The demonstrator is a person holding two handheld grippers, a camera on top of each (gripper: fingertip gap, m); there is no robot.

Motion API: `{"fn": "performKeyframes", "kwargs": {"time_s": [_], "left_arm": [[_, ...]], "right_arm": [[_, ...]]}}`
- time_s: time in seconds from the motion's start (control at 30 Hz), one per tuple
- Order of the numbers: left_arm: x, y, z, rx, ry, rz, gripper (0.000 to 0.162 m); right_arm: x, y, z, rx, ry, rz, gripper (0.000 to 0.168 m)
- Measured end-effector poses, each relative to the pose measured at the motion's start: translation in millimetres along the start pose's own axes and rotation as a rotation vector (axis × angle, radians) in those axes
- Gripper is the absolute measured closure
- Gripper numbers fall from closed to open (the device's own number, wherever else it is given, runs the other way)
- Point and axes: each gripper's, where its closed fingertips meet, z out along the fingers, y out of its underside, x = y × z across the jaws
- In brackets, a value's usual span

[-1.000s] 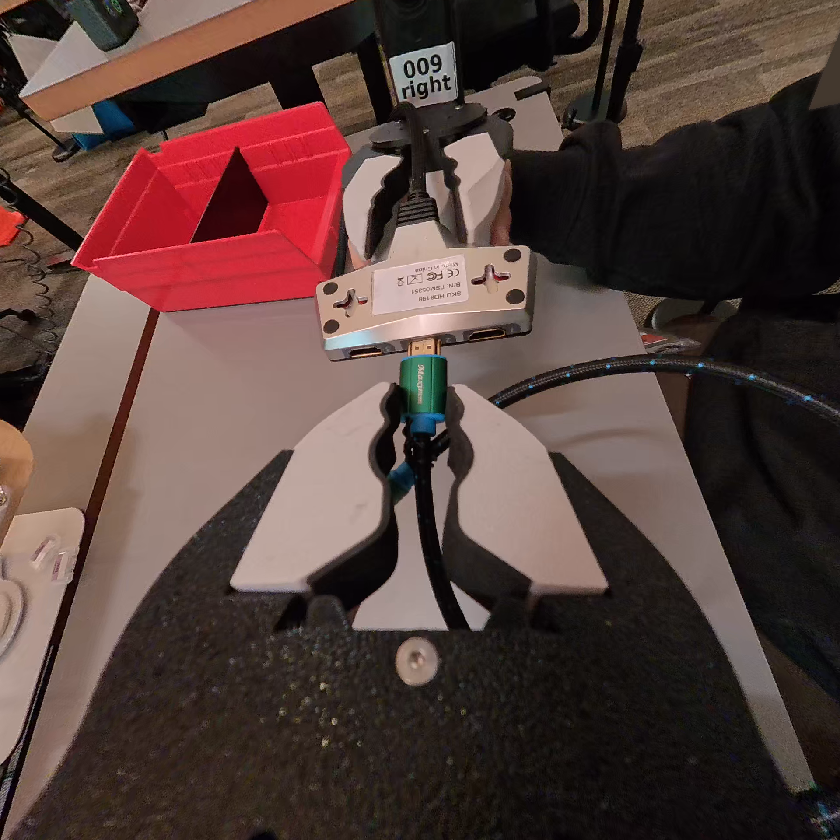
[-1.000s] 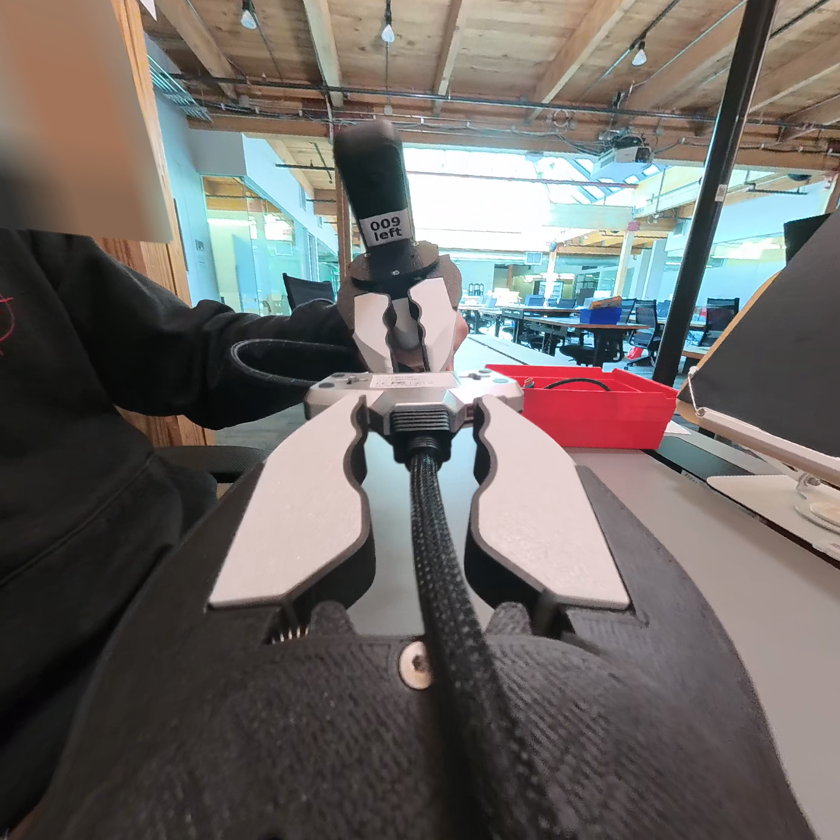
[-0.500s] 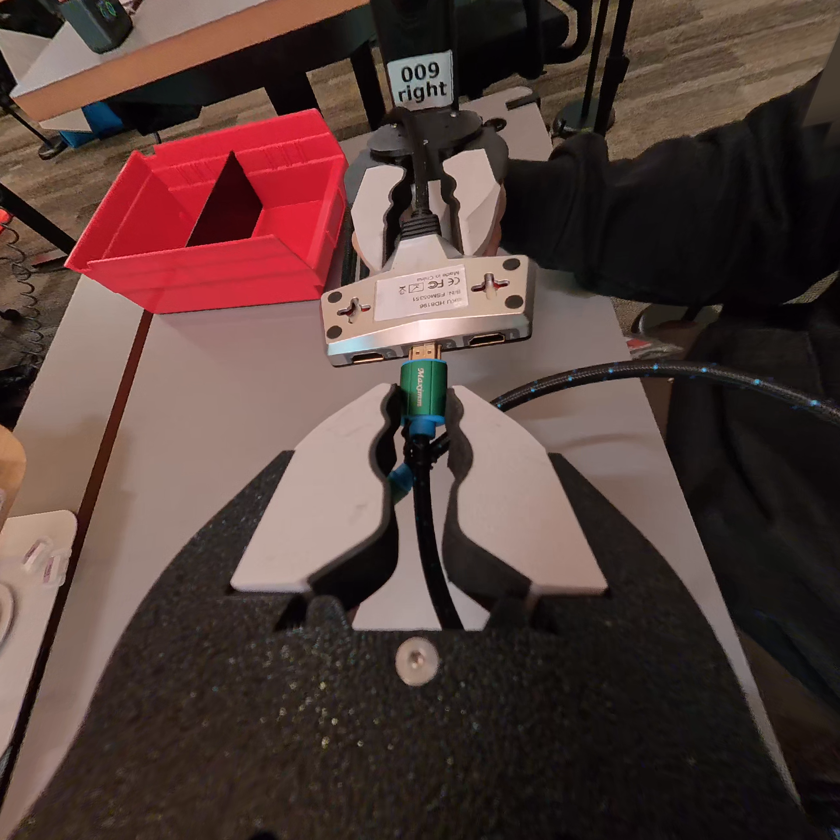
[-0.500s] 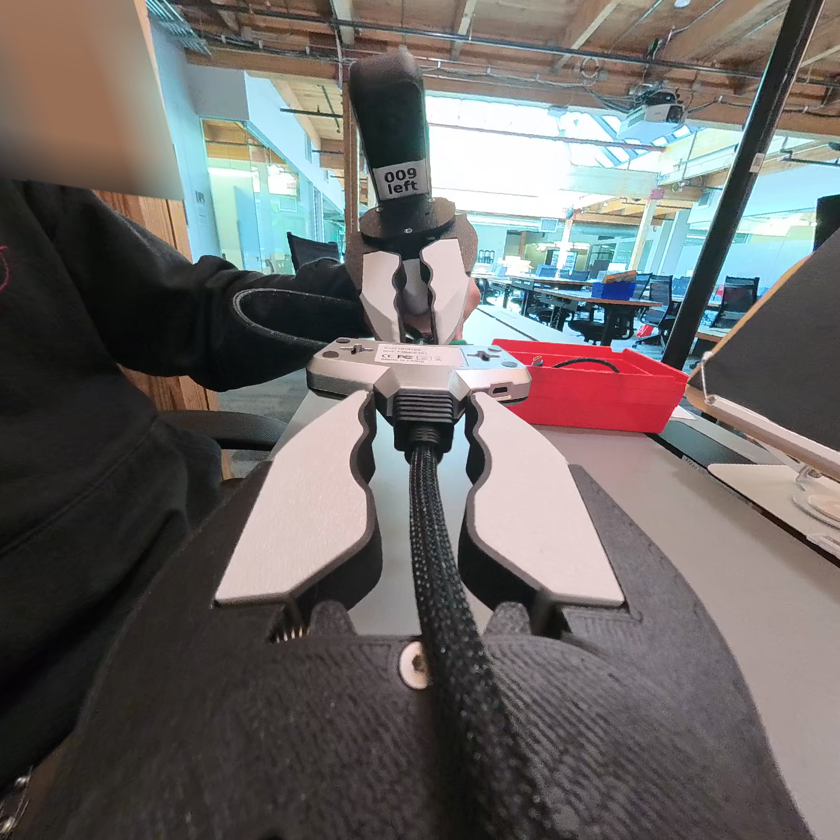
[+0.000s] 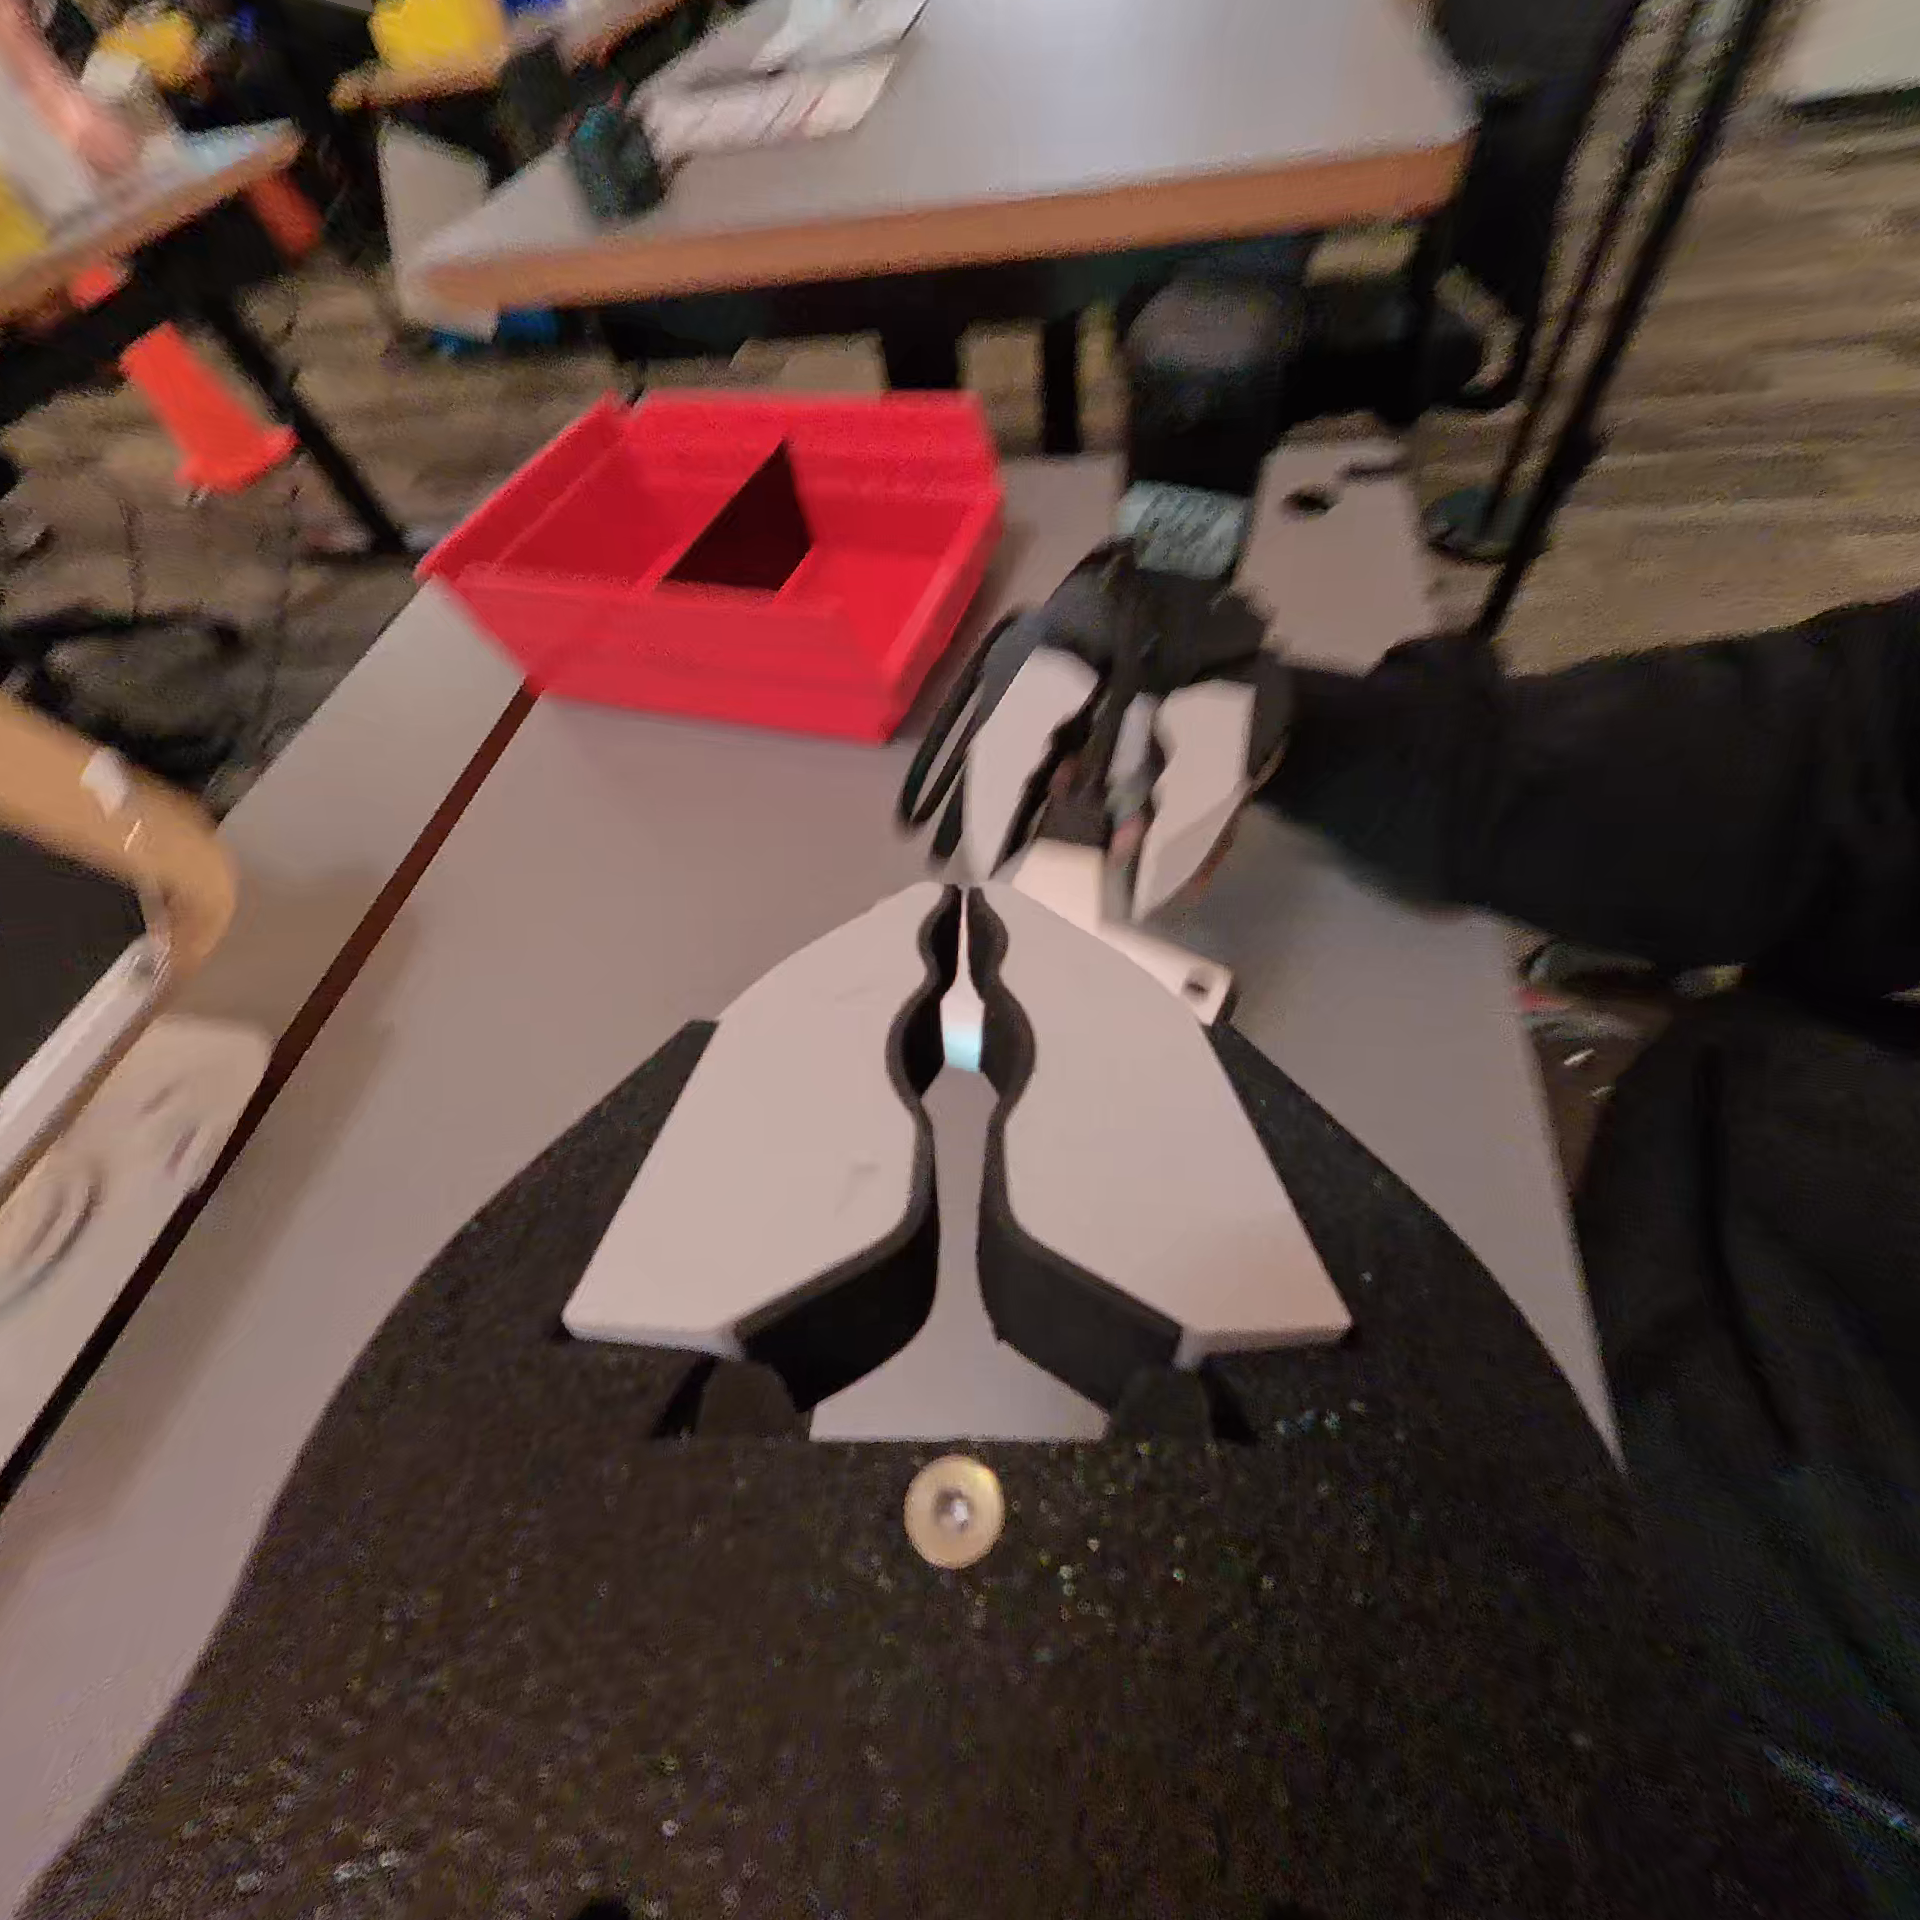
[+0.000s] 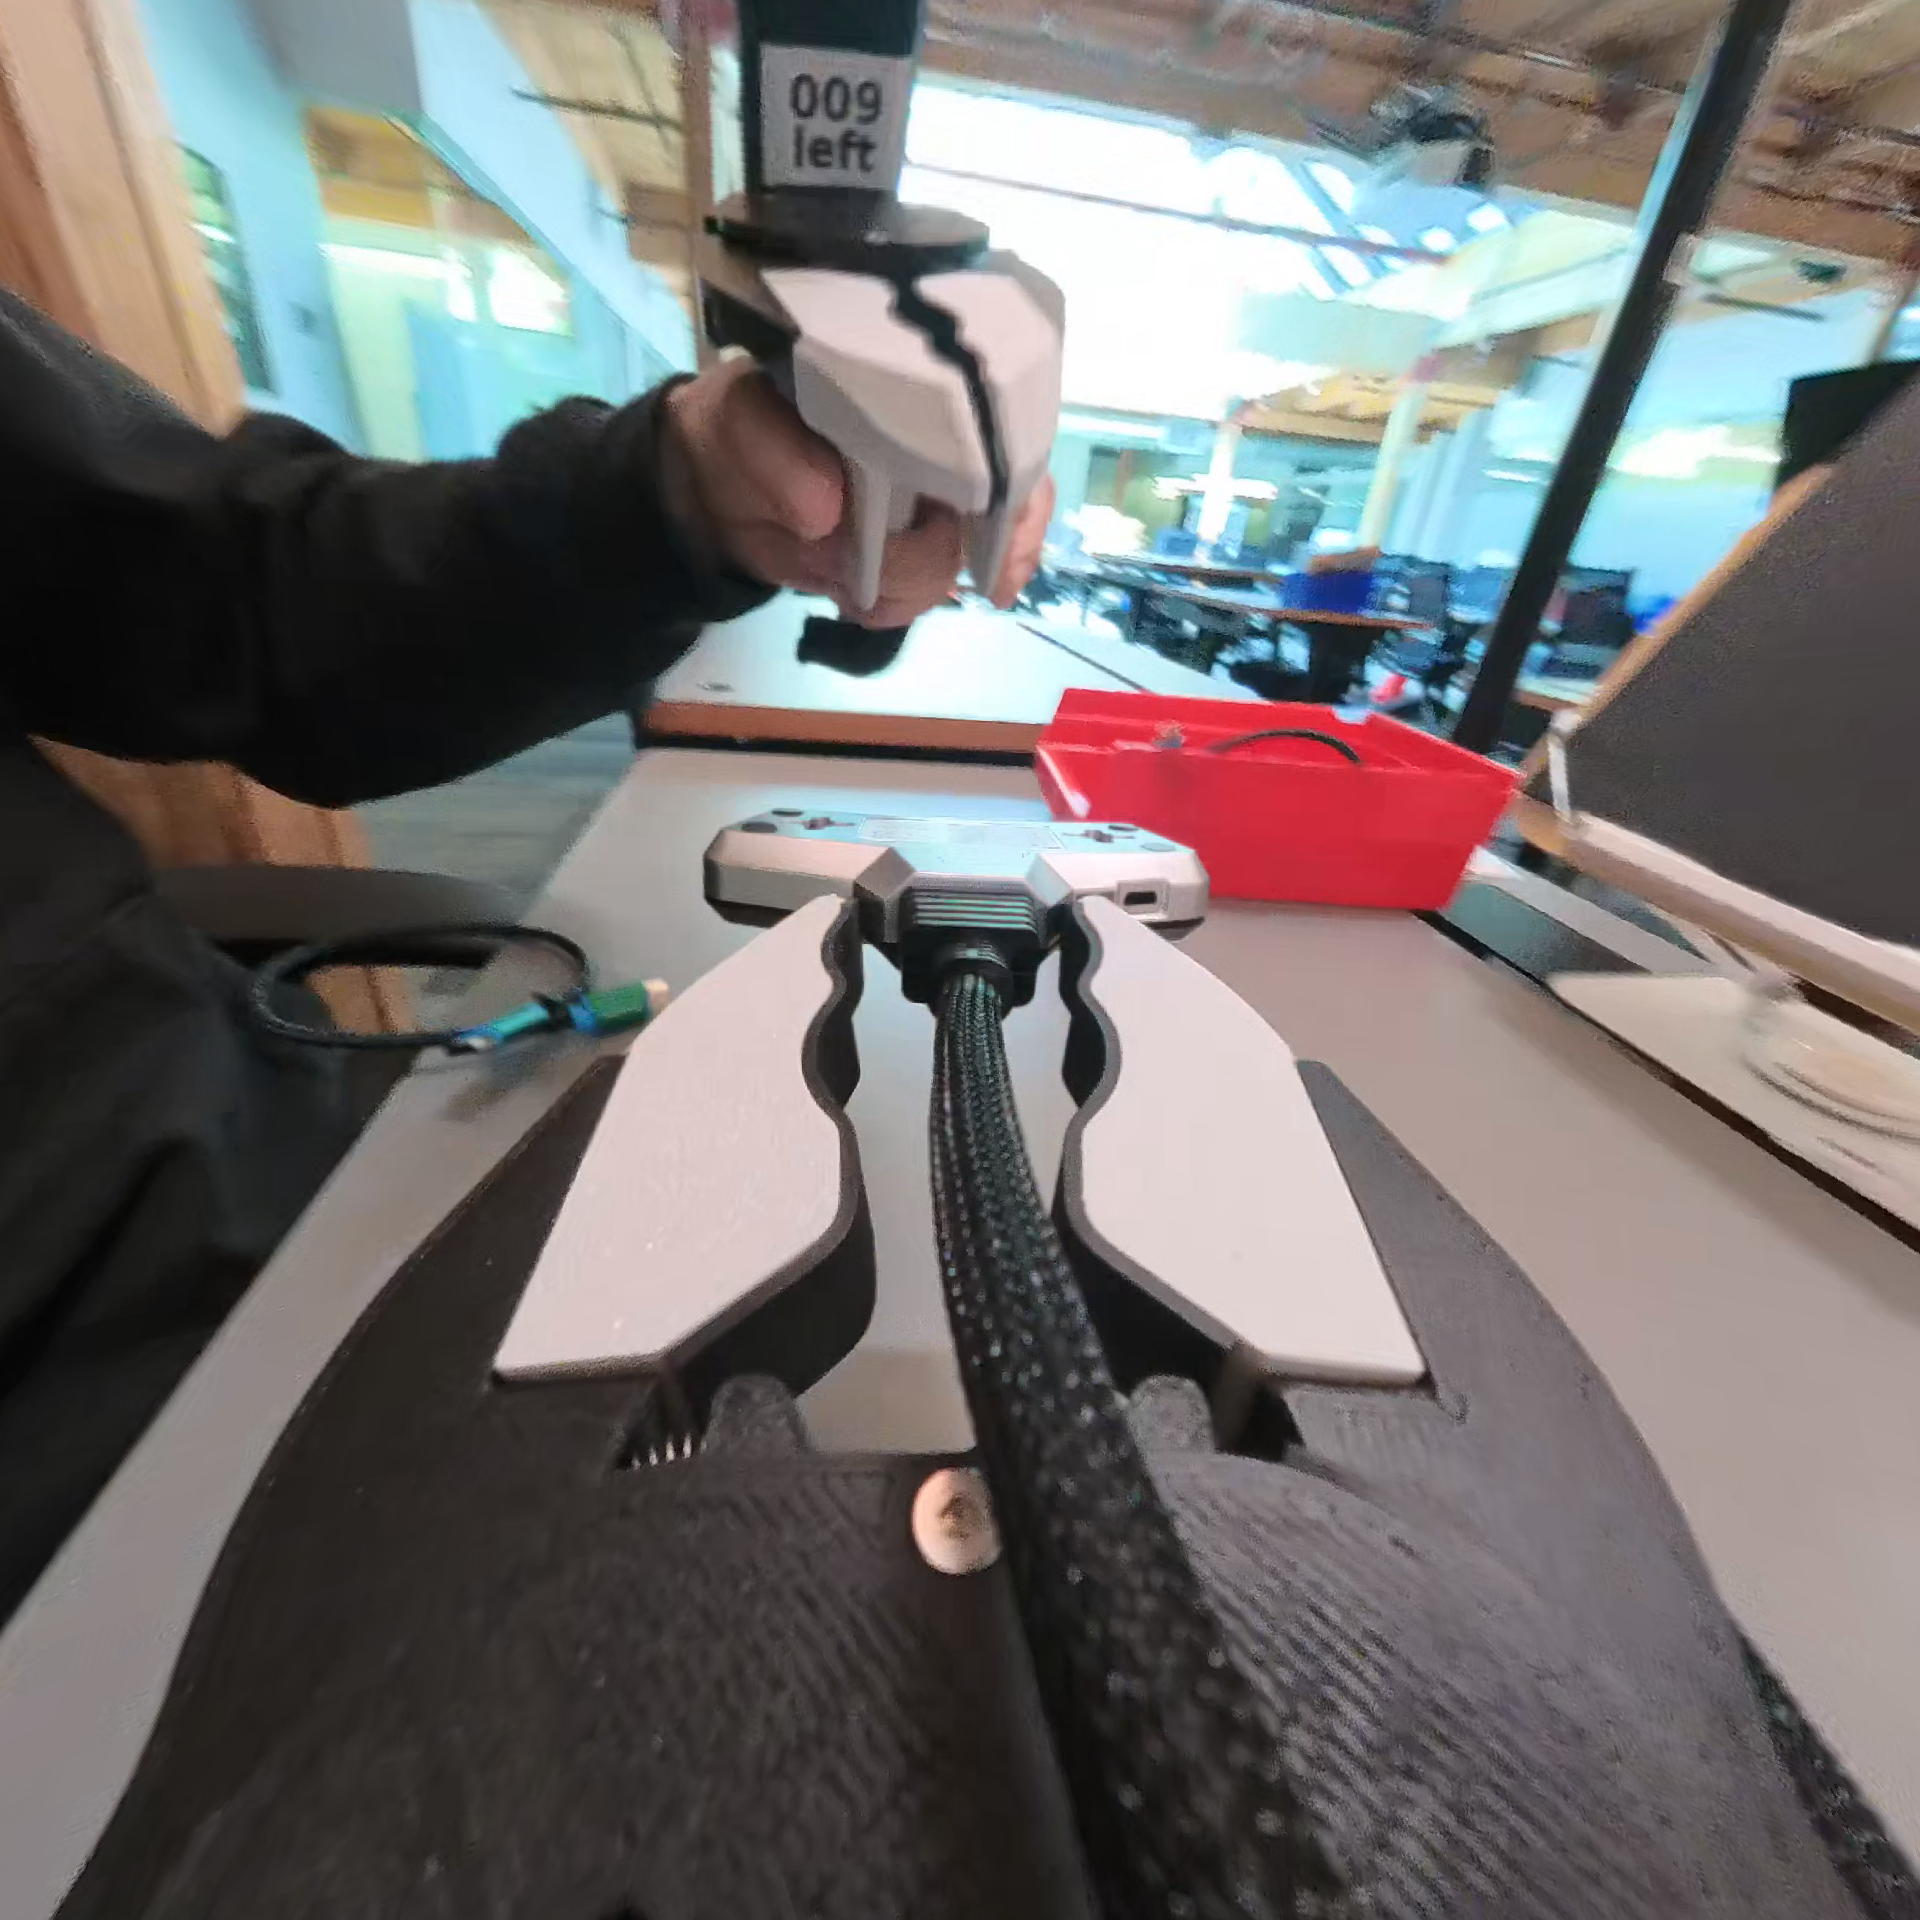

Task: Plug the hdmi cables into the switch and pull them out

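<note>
My right gripper (image 6: pixel 958 914) grips the switch (image 6: pixel 956 850) by its cable collar. My left gripper (image 5: pixel 958 906), fingers pressed together and empty, hangs above the switch; the green-plugged HDMI cable (image 6: pixel 613 1004) lies left of it.

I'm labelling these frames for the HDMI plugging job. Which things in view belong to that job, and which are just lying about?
Belongs to the job:
- silver switch, held by the right gripper at its braided lead
- green-plugged HDMI cable, lying loose on the grey table
- left gripper, shut and empty, raised above

Lying about:
- red bin
- orange cone on the floor
</note>
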Motion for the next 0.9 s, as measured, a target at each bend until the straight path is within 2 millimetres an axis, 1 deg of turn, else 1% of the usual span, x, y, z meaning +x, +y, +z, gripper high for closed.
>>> {"fn": "performKeyframes", "kwargs": {"time_s": [0.03,0.07,0.1,0.13,0.17,0.2,0.23,0.27,0.3,0.37,0.43,0.47,0.53,0.6,0.7,0.83,0.9], "left_arm": [[-15,20,-4,-0.045,-0.061,-0.018,0.157],[-28,41,-7,-0.078,-0.113,-0.052,0.155],[-33,62,-10,-0.103,-0.115,-0.110,0.155],[-33,79,-12,-0.112,-0.096,-0.174,0.150],[-29,91,-15,-0.096,-0.079,-0.235,0.148],[-19,98,-20,-0.070,-0.030,-0.274,0.148],[0,103,-27,-0.053,0.061,-0.286,0.144],[21,108,-36,-0.048,0.146,-0.278,0.131],[37,115,-45,-0.055,0.181,-0.263,0.129],[66,131,-59,-0.101,0.183,-0.213,0.127],[103,146,-71,-0.151,0.232,-0.158,0.126],[119,155,-73,-0.183,0.246,-0.133,0.127],[141,178,-73,-0.259,0.244,-0.084,0.134],[149,198,-70,-0.319,0.205,-0.035,0.137],[157,211,-63,-0.342,0.206,-0.003,0.138],[149,230,-52,-0.417,0.148,0.047,0.141],[148,229,-45,-0.402,0.145,0.050,0.142]], "right_arm": [[5,8,-5,-0.040,0.027,-0.010,0.131],[8,16,-8,-0.069,0.043,-0.011,0.131],[8,22,-9,-0.075,0.044,-0.006,0.131],[7,25,-9,-0.077,0.028,0.010,0.131],[7,27,-9,-0.081,0.027,0.016,0.131],[9,28,-10,-0.084,0.034,0.010,0.131],[8,28,-10,-0.084,0.031,0.012,0.131],[8,26,-11,-0.078,0.028,0.012,0.131],[8,25,-12,-0.071,0.027,0.013,0.131],[8,22,-14,-0.054,0.020,0.020,0.131],[9,19,-15,-0.038,0.021,0.025,0.131],[8,18,-15,-0.029,0.014,0.027,0.131],[7,14,-15,-0.012,0.005,0.027,0.131],[4,10,-13,0.002,-0.007,0.028,0.131],[-1,8,-10,0.006,-0.027,0.026,0.131],[-8,8,-6,-0.002,-0.057,0.023,0.131],[-9,9,-4,-0.005,-0.062,0.025,0.131]]}}
